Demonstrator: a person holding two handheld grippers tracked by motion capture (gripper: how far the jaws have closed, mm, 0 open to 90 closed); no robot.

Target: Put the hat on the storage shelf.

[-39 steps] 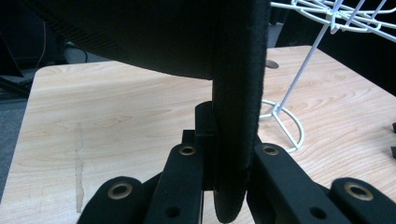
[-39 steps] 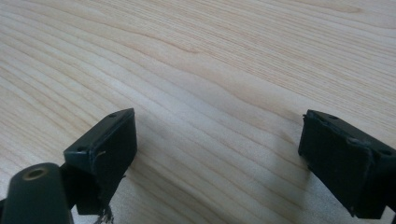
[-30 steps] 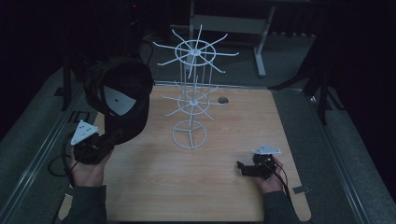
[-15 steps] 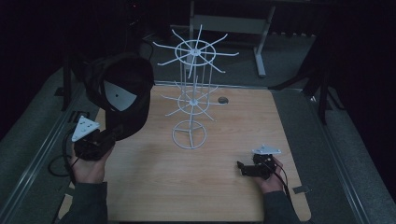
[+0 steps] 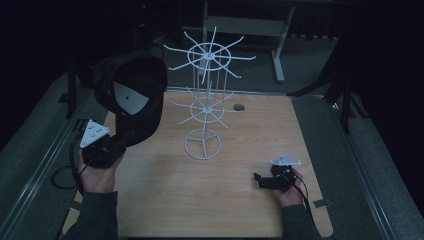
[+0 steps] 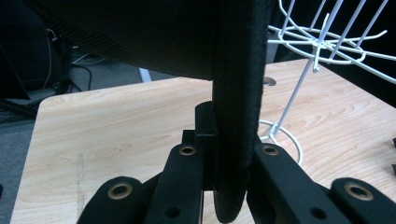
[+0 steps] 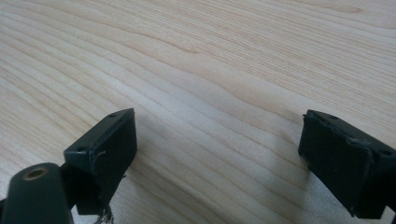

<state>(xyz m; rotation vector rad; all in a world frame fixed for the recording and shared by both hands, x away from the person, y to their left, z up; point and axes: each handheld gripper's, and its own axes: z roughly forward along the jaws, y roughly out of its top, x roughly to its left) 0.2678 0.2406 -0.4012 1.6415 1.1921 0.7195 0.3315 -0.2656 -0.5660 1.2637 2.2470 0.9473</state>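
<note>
One black cap point(image 5: 134, 97), white patch inside, raised off the table point(image 5: 240, 200) at its left, near the one white wire rack point(image 5: 205, 107). Your left gripper point(image 5: 117, 142) pinches the cap's brim. Your right gripper point(image 5: 262, 180) sits low at the table's right, jaws wide, holding nothing.

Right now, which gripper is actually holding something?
The left gripper: its fingers clamp the black cap's brim. The right gripper rests open on the table.
</note>
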